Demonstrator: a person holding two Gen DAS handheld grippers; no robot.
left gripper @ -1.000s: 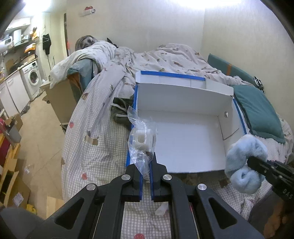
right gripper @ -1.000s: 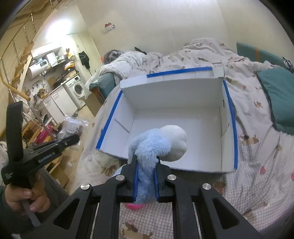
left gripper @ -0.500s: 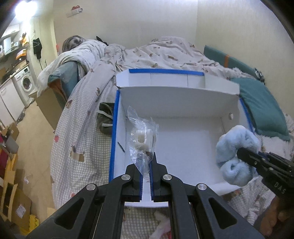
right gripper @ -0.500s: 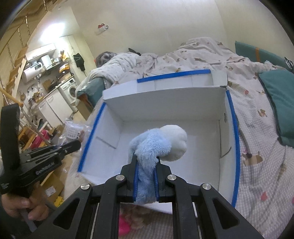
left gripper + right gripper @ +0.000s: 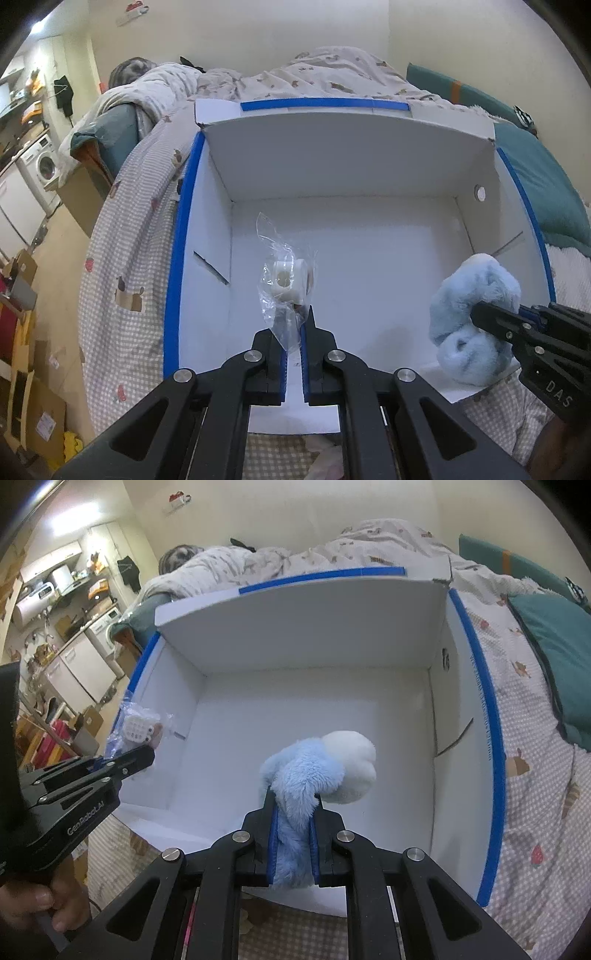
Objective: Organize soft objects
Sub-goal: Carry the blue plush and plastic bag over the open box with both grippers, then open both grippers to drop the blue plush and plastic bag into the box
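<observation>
The left claw [image 5: 293, 332] is clamped on the crumpled tail of a clear plastic bag [image 5: 284, 291], its blue-lined fingers pressed almost together with only the thin film between them. The bag stands up from the fingertips and holds a small white soft item, which the right wrist view shows with a dotted face. Bag and claw hang over the left part of an open white cardboard box [image 5: 343, 158]; whether the bag touches the box floor cannot be told.

The right claw [image 5: 293, 812] is clamped on a light blue plush toy [image 5: 314, 771]. The fluffy blue part is squeezed between the blue pads and bulges out above them, ending in a rounded white part at upper right. In the left wrist view this toy sits at the box's right side, near its front right corner.

The box has blue tape along its side rims and on its far flap, and its white floor is bare around both things. It lies on a bed [image 5: 125, 258] with a checked, patterned cover and a rumpled duvet behind. A teal pillow [image 5: 554, 653] rests just right of the box. At the lower left of the right wrist view, a person's hand [image 5: 37, 908] grips the left tool's handle.
</observation>
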